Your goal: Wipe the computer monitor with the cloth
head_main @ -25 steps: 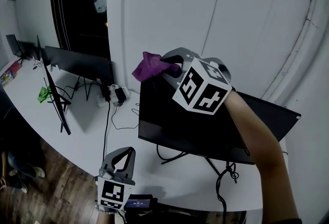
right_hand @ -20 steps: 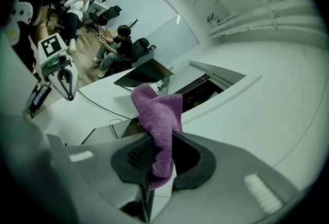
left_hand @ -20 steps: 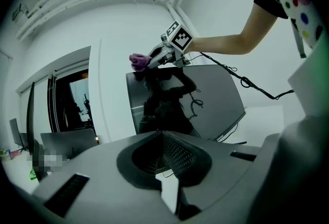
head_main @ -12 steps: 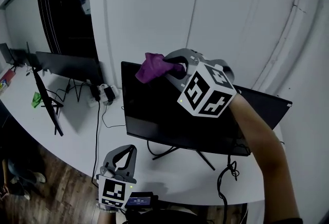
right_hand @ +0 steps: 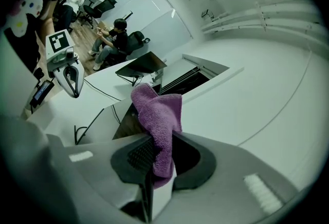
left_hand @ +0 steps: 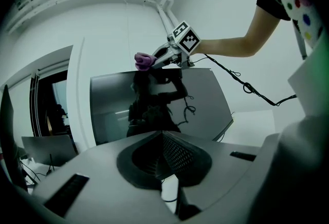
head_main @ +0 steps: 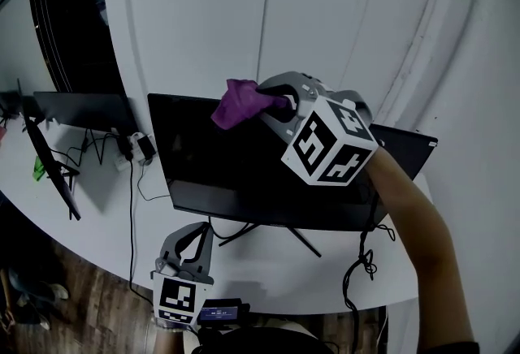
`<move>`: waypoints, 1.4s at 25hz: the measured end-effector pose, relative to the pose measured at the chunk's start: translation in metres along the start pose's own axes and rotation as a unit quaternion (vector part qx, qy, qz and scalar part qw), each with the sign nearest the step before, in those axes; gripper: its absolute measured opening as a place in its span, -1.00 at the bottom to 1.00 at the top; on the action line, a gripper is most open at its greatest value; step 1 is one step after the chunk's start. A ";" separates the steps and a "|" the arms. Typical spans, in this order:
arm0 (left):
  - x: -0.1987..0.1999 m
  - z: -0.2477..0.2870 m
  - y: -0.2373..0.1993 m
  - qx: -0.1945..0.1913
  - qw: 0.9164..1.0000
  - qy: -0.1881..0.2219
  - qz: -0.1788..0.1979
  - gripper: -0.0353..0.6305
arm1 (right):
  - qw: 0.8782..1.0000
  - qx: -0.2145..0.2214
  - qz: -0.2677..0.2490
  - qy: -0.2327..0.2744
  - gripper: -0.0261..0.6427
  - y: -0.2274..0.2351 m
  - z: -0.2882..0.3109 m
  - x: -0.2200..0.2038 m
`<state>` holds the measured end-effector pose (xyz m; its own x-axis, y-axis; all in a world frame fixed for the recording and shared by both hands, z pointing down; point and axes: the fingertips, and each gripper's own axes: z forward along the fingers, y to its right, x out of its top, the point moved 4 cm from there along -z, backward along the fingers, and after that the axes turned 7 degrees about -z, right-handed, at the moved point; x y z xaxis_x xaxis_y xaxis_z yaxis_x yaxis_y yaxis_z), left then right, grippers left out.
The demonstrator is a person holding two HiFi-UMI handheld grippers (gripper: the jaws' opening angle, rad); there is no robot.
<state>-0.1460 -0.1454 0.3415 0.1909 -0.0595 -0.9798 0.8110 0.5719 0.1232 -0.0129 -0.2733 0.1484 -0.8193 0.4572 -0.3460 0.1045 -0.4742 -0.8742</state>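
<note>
Right gripper (head_main: pixel 275 106) clamped on purple cloth (head_main: pixel 237 103) at monitor (head_main: pixel 211 166) top edge — press flat, sweep overlapping passes — left gripper (head_main: pixel 195 240) closed, idle

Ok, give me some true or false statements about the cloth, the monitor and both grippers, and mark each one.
The right gripper is shut on the purple cloth. True.
The purple cloth is at the bottom edge of the monitor. False: it is by the top edge.
The left gripper holds a second cloth. False: it is shut and empty.
The monitor has a dark screen. True.
</note>
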 end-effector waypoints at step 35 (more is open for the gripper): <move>0.012 0.086 0.111 -0.113 0.993 0.018 0.009 -0.87 | 0.987 -0.087 0.056 -0.125 -0.69 -0.016 -0.170 -0.154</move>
<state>-0.0062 -0.1528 0.3567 0.1813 -0.0212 -0.9832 0.6627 0.7414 0.1062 0.2074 -0.2080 0.1577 -0.9079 0.1993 -0.3688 0.2803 -0.3656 -0.8876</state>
